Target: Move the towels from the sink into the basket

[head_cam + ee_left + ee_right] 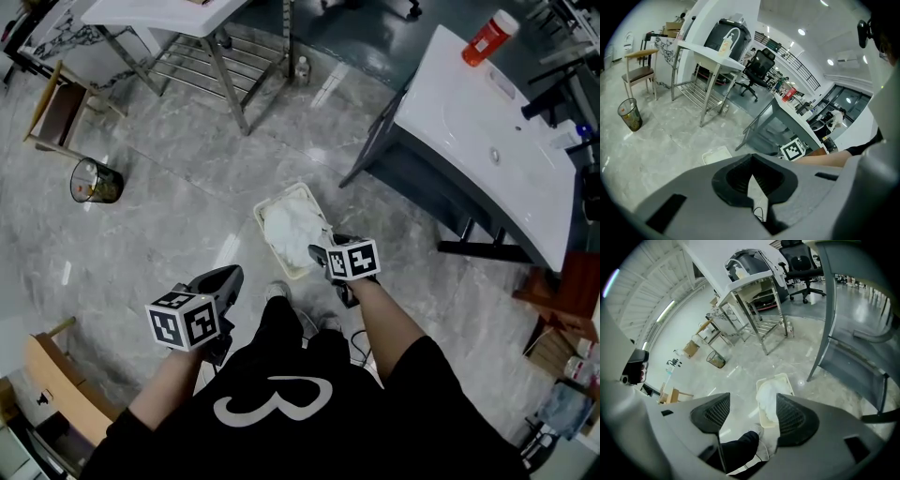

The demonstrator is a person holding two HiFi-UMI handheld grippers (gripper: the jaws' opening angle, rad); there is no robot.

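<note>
A cream basket (269,240) stands on the floor by my feet, and a crumpled white towel (291,230) lies in it. Just above its near right corner hangs my right gripper (320,253). In the right gripper view its pads (714,414) stand wide apart around nothing, and the towel (766,399) and basket (783,378) show on the floor below. My left gripper (229,276) hangs to the left of the basket with its jaws together and nothing held (751,182). The white sink (487,122) is at the upper right, with no towel visible in its basin.
An orange bottle (489,37) stands at the sink's far end. A metal-framed table (178,19) is at the back, a wire waste bin (95,181) and a wooden chair (54,111) at the left. My white shoe (276,292) is beside the basket.
</note>
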